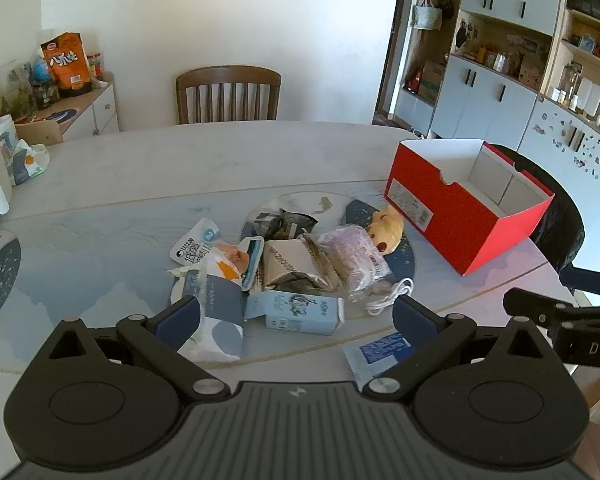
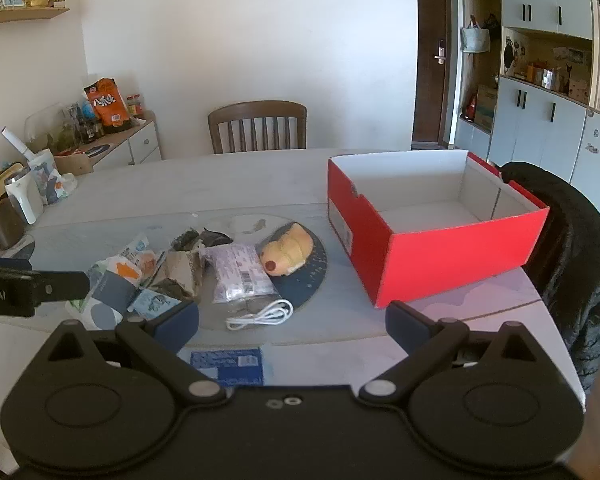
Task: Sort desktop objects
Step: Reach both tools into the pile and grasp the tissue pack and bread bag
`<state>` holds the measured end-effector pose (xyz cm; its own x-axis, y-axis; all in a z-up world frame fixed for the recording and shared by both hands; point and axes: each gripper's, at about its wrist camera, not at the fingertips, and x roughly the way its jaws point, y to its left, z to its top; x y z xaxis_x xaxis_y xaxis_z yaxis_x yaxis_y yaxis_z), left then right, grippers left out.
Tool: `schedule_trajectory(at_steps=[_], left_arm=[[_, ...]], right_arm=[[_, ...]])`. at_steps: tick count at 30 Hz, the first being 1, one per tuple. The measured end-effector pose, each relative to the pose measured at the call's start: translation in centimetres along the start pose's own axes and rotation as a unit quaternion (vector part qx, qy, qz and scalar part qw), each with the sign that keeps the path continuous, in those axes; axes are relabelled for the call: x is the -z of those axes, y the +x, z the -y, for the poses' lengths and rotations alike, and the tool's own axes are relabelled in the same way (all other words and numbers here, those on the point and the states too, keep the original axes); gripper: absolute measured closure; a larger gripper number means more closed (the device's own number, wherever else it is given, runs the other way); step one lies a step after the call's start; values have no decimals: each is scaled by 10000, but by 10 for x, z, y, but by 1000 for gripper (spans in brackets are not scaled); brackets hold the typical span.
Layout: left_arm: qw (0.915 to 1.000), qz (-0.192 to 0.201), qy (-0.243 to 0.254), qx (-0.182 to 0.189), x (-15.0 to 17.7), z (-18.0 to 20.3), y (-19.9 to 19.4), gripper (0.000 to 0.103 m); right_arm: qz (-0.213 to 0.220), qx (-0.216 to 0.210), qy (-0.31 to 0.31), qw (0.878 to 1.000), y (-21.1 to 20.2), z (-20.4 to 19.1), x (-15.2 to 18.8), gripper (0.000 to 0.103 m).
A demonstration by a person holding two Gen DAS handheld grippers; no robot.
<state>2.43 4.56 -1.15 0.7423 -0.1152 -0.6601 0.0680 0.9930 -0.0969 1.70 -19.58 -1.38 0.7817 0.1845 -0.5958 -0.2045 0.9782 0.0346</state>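
Both the left tongs (image 1: 296, 314) and the right tongs (image 2: 292, 320) stand wide and hold nothing, poised above the near edge of the table (image 1: 140, 160). The things to sort lie heaped in its middle: a yellow plush toy (image 2: 288, 254), a purple wrapped packet (image 2: 240, 276), a coiled white cable (image 2: 262, 316), a pale blue carton (image 1: 300, 312) and crumpled bags. The red box (image 2: 440, 248) sits open and empty to the right of the heap. The risk is the pile itself: items overlap, so closing on one may drag its neighbour. The loose cable could snag or uncoil, and the soft bags may slip from the pads. A flat blue sachet (image 2: 228, 364) lies close to the table edge and could be swept off
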Motion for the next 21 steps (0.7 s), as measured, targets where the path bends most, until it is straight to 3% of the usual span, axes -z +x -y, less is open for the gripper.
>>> schedule_trajectory(at_steps=[13,21], left_arm=[[9993,-149,306,144,5,-34,32,0],[9984,-291,488,22,11,-54,58,0]], right_arm=[[-92,-96,179,9998,34,-26,-10,5],[-147,-57,80,9998,63,-41,-14,5]])
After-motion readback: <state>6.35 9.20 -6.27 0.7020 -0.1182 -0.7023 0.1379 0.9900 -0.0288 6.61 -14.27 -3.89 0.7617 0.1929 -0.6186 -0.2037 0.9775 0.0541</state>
